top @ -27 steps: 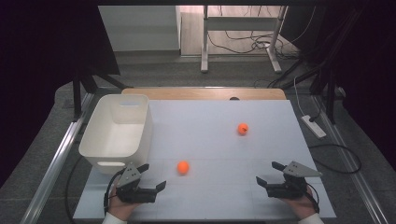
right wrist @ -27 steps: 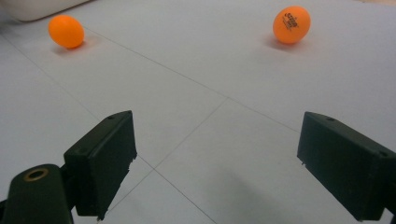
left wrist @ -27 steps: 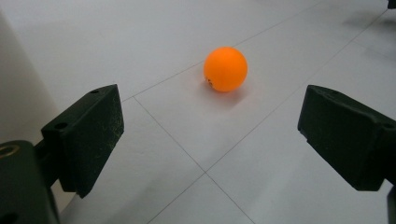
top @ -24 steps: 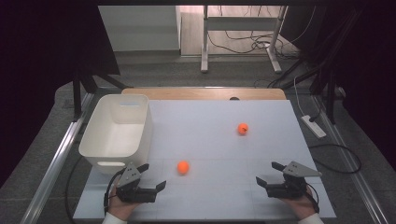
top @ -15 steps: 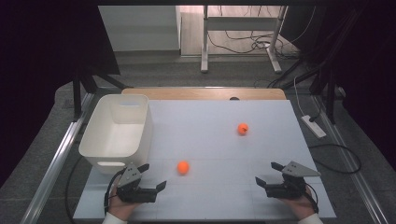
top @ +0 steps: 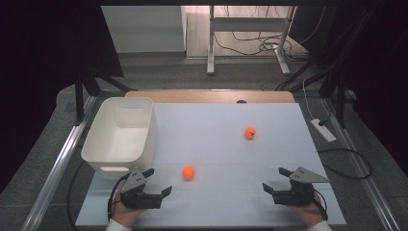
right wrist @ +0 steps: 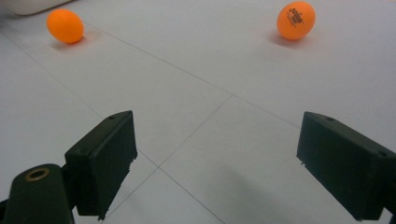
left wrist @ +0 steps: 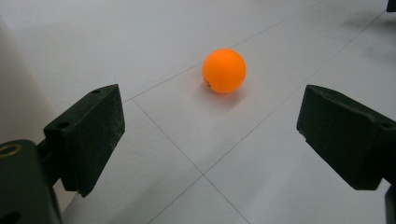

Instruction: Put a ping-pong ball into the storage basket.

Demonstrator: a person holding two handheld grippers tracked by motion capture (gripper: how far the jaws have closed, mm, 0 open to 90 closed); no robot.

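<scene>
Two orange balls lie on the white table. The near ball (top: 188, 172) (left wrist: 223, 71) (right wrist: 65, 26) rests just ahead and right of my left gripper (top: 158, 182) (left wrist: 210, 140), which stands open and empty on the table's front left. The far ball (top: 250, 132) (right wrist: 296, 20), with small print on it, lies toward the back right. My right gripper (top: 273, 180) (right wrist: 219, 168) is open at the front right, nothing between its jaws. A white bin (top: 101, 149) stands at the left, empty as far as I can see.
The table's front edge (top: 211, 225) runs just behind both hands. A wooden strip (top: 211, 96) borders the far edge. A power strip (top: 323, 130) and cables lie on the floor to the right, and a desk frame (top: 211, 43) stands beyond.
</scene>
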